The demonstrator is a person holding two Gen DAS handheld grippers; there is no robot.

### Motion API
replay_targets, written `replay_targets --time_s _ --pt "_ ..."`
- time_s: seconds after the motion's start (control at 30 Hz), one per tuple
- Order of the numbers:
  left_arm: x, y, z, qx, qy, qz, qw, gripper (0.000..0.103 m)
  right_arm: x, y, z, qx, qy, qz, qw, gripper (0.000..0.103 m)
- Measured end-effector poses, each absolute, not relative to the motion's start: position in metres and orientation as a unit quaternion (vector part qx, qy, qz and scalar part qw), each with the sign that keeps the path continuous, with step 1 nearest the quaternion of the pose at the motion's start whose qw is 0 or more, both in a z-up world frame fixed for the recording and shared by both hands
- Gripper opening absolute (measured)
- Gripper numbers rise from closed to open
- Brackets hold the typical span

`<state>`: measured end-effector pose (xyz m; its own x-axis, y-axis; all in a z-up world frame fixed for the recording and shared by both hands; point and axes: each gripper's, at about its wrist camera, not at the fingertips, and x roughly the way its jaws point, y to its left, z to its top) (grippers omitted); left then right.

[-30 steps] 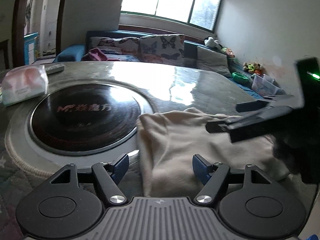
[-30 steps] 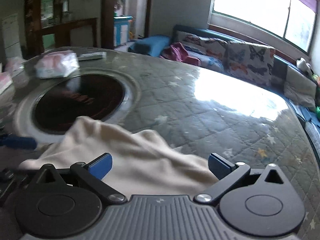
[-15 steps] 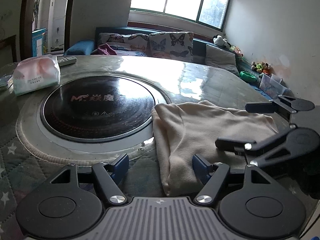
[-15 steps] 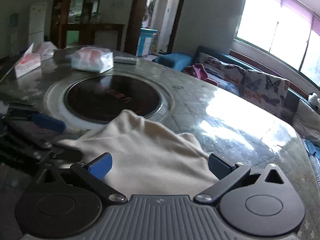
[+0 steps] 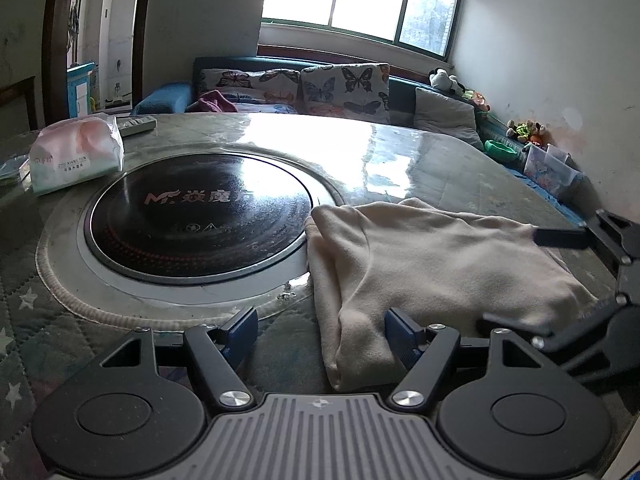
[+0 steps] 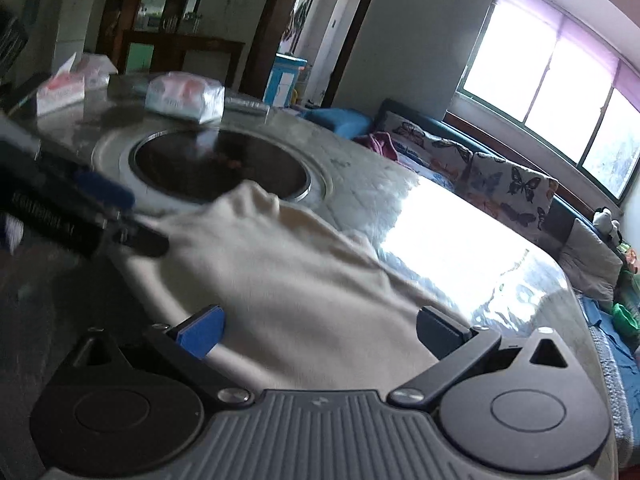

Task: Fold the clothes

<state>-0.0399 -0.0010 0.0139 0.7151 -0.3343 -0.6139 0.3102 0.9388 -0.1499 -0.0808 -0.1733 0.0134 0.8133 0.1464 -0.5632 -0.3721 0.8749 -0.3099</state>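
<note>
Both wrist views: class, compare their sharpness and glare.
Left wrist view: sharp; window glare whitens the far table, and the cream garment is crisp. Right wrist view: tilted and motion-blurred, the garment smeared, glare burning out the tabletop beside it.

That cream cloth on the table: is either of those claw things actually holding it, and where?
No, nothing is held. The cream cloth lies on the table while the left gripper and right gripper both stand open over its near edge.

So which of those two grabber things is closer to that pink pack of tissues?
The left. The left gripper is at the cloth's near corner, on the hob's side, toward the tissue pack. The right gripper is at the cloth's opposite edge, farther away.
</note>
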Motion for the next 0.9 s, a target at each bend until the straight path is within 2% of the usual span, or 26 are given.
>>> replay_targets --time_s 0.37,0.6,0.77,0.9 --pt "-0.041 -0.004 0.014 -0.009 0.336 -0.166 0.927 0.073 -0.109 -0.203 0.01 -0.186 0.287 0.09 0.935 0.103" --pt "-0.043 -0.005 0.014 -0.007 0.337 -0.165 0.927 0.073 -0.119 -0.225 0.024 -0.151 0.263 0.033 0.953 0.103" --pt "-0.042 -0.005 0.015 -0.007 0.338 -0.165 0.927 0.073 -0.117 -0.242 0.008 -0.15 0.299 -0.009 0.942 0.103" --pt "-0.042 -0.006 0.015 -0.004 0.338 -0.165 0.926 0.073 -0.123 -0.255 0.017 -0.127 0.293 -0.014 0.947 0.103"
